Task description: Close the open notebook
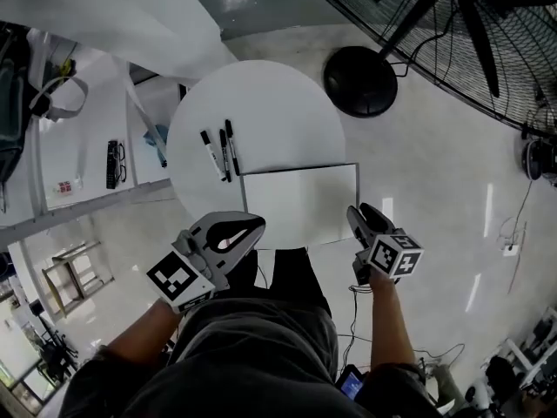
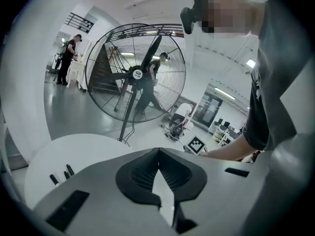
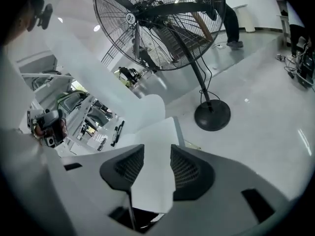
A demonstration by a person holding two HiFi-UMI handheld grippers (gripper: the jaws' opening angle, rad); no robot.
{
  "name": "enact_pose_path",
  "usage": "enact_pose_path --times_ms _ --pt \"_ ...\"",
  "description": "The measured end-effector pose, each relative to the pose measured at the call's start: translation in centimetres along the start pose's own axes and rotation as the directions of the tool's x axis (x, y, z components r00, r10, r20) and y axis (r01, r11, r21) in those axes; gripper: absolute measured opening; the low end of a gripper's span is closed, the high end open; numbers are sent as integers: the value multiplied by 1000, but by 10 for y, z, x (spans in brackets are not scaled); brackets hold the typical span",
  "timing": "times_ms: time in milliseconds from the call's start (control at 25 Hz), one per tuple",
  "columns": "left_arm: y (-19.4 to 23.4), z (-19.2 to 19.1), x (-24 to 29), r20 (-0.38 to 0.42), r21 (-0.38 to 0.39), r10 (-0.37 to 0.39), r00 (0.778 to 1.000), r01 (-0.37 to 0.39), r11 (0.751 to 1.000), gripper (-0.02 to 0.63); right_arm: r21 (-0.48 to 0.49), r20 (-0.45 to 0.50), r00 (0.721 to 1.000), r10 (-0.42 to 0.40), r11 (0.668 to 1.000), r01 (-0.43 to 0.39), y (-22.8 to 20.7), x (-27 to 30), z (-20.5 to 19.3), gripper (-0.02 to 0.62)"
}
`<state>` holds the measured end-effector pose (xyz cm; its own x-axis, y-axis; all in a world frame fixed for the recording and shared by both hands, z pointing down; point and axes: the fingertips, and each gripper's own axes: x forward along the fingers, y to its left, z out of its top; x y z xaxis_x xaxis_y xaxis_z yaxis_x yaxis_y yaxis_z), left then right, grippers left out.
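Listing from the left: three markers [image 1: 219, 152] on a round white table [image 1: 261, 94], just beside the notebook's far left corner. Left gripper [image 1: 259, 225]: jaws closed tip to tip, empty, by the notebook's near left corner. Notebook [image 1: 300, 203]: flat, white face up, on the table's near side. Right gripper [image 1: 357, 212]: jaws apart, nothing gripped, at the near right corner. Fan [image 1: 360, 80]: on the floor beyond.
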<state>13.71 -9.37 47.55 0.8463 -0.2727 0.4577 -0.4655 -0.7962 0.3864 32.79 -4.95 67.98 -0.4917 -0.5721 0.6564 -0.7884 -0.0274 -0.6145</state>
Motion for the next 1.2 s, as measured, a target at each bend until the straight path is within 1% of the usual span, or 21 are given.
enact_pose_path --times_ms 80,200,280,400,560,720,800,840,960,1120,1200 --pt "0 -5 1 -16 -14 5 1000 -5 1000 15 -5 -13 1000 2 1000 -2 -9 5 -3 183" --pt "1 -20 1 -61 -60 18 998 -21 998 15 -13 -44 999 20 1000 -20 -22 14 -12 227" --pt "2 -26 1 -71 -62 25 997 -30 998 15 -9 -71 997 42 999 -43 -30 19 -19 244" --pt "3 -32 1 -77 -57 31 997 -35 998 15 3 -107 992 74 997 -74 -39 25 -28 252" --pt "0 -44 1 -121 -104 30 992 -43 994 15 28 -149 981 127 992 -124 -41 33 -43 255" --pt "-1 -48 1 -125 -112 27 992 -41 993 15 65 -188 963 193 981 -183 -38 36 -54 255" --pt "-1 -50 -1 -125 -117 24 992 -39 992 15 75 -191 959 208 977 -197 -37 36 -55 253" --pt "-1 -51 -2 -124 -119 23 992 -38 992 15 73 -190 959 211 977 -201 -37 35 -54 247" --pt "0 -53 -6 -118 -124 24 993 -39 992 15 56 -179 962 207 978 -200 -37 29 -49 188" --pt "2 -50 -15 -84 -101 24 996 -33 994 15 51 -139 970 201 979 -195 -30 16 -41 93" --pt "3 -46 -21 -59 -75 24 998 -29 997 15 41 -118 974 194 981 -190 -22 9 -36 70"
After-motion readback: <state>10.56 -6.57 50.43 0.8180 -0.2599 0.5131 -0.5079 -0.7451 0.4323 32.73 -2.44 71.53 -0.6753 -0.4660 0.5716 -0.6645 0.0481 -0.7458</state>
